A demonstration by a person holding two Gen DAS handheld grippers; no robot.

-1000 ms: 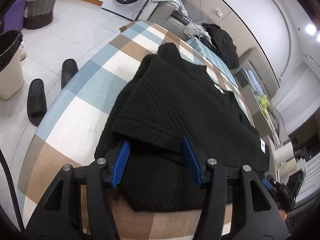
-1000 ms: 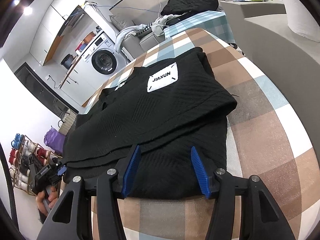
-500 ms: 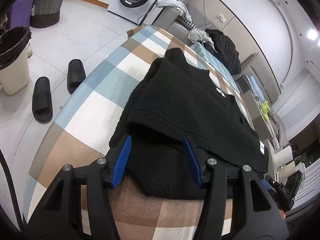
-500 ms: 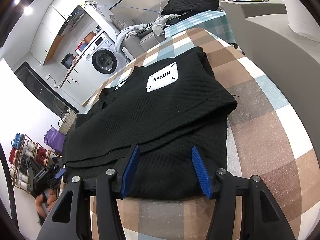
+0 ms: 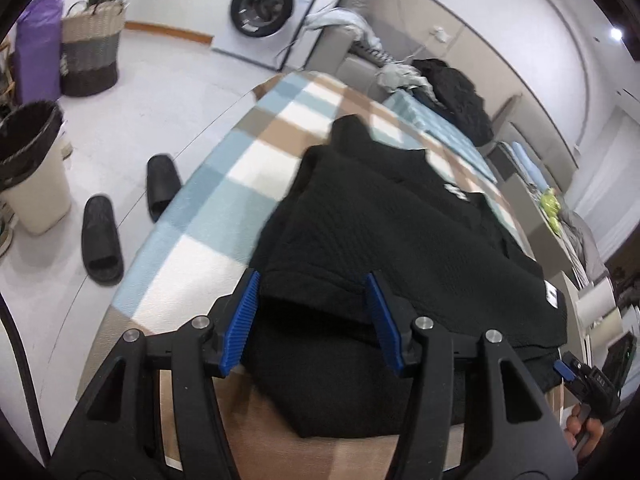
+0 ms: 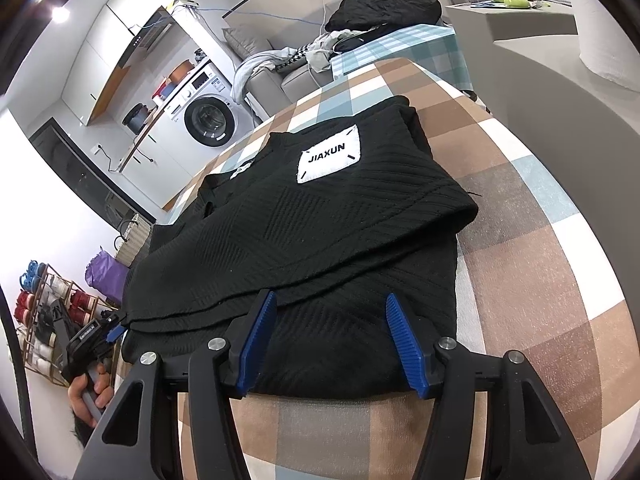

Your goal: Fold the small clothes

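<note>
Right claw [image 6: 331, 344] and left claw [image 5: 311, 322] both spread, nothing pinched, poised at 6 o'clock hem of half-folded black textured knit top [image 6: 320, 236] on checked desk [image 6: 560, 240], ready for next fold

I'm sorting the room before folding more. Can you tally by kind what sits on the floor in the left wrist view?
Black slippers: 2
Woven baskets: 1
Bins with black liner: 1
Washing machines: 1
Purple bags: 1
Total: 6

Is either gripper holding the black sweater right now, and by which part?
Neither. Left gripper and right gripper stand open over the black sweater near its front hem.
</note>
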